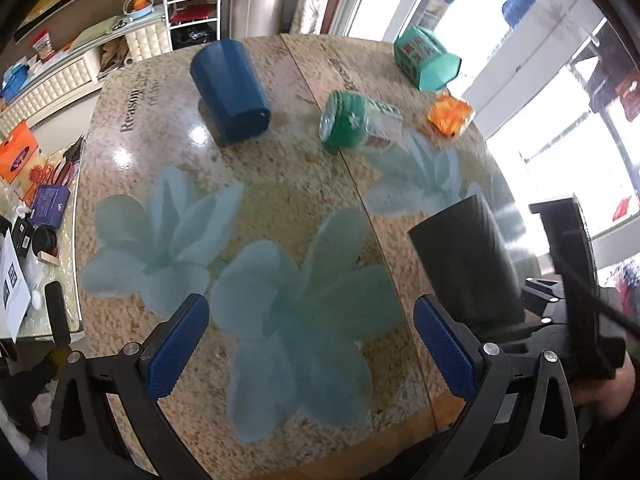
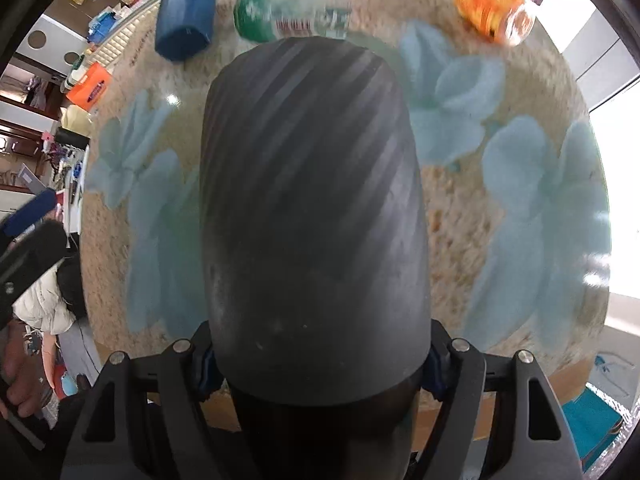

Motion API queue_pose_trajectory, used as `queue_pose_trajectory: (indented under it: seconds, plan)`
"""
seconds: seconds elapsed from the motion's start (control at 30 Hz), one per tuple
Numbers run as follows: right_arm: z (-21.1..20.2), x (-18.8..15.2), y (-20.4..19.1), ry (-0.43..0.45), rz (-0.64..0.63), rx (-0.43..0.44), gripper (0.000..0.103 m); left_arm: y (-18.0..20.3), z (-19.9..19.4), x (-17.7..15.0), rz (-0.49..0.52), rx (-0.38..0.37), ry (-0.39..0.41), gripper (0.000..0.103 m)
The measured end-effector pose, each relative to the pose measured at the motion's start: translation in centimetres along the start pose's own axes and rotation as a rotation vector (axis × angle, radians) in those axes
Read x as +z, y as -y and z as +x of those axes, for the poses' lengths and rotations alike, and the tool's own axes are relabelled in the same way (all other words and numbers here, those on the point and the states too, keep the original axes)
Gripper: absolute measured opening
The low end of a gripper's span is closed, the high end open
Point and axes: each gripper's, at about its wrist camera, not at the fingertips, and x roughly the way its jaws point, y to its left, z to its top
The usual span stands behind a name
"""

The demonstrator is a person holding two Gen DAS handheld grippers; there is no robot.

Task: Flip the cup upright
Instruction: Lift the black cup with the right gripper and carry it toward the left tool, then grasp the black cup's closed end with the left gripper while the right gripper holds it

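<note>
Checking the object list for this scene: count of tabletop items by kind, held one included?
Cups: 2, black cup held in the right gripper, blue cup on its side
Bottles: 1, green bottle lying down
Boxes: 1, teal box
Packets: 1, orange packet
Total: 5

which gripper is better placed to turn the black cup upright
Right. The right gripper is shut on the black cup, holding it above the table. The left gripper hangs open with nothing between its fingers.
</note>
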Motion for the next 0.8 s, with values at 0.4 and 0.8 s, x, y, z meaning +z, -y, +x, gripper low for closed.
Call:
queue_pose_trajectory:
  seconds: [0.4,0.8]
  plan:
    - [3.5,1.3,-0.7,-0.028,-0.03,-0.059,0.073,0.0,1.5,-0.5,0.003,0.011,-0.054,0.103]
    - [4.7,-0.7,-1.2,0.009,-0.034,-0.083,0.077,0.5,1.8,-0.8,0.018,0.007,-0.073,0.103]
